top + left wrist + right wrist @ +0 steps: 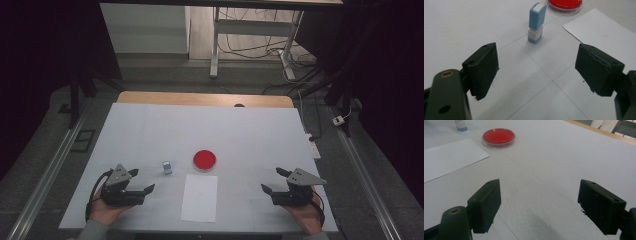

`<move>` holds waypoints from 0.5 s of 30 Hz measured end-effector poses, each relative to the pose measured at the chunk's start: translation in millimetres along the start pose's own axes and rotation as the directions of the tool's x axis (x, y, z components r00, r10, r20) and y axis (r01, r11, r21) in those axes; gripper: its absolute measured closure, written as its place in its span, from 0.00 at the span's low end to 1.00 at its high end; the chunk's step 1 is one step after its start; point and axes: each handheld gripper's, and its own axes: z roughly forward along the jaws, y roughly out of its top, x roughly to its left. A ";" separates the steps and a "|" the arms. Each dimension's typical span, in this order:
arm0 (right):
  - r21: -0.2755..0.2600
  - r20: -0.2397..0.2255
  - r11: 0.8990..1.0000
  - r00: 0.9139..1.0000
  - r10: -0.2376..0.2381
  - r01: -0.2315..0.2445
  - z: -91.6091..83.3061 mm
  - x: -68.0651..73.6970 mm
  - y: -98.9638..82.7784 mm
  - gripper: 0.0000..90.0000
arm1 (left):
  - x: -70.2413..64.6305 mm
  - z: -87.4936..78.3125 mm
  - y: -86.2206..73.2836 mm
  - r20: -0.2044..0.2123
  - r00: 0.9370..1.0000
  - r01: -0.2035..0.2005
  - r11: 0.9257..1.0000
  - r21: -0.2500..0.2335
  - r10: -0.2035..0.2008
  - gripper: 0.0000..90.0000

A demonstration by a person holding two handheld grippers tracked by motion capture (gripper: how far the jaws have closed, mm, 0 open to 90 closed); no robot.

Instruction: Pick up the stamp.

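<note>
Stamp (536, 22) upright beside dish (564, 5)

- The small blue and white block (536, 23) stands upright ahead of the left tongs (536, 72), with bare surface (461, 30) between.
- The red dish (498, 137) and paper sheet (449, 157) lie well apart from the right tongs (539, 205).

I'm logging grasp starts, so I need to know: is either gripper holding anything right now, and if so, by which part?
Nothing is held. The left gripper and right gripper both have open, empty jaws; the blue-and-white stamp stands untouched on the table.
</note>
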 end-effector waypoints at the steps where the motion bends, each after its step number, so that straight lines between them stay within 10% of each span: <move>1: 0.001 -0.003 1.000 1.000 0.000 0.000 -0.1 -0.1 -0.1 0.22 | -1.1 -0.1 0.3 -0.001 1.000 -0.003 1.000 0.001 0.003 0.21; 15: 0.016 -0.021 1.000 1.000 -0.005 0.005 2.0 1.5 -0.7 0.24 | -4.4 -0.4 1.7 0.007 1.000 -0.025 1.000 0.000 0.025 0.21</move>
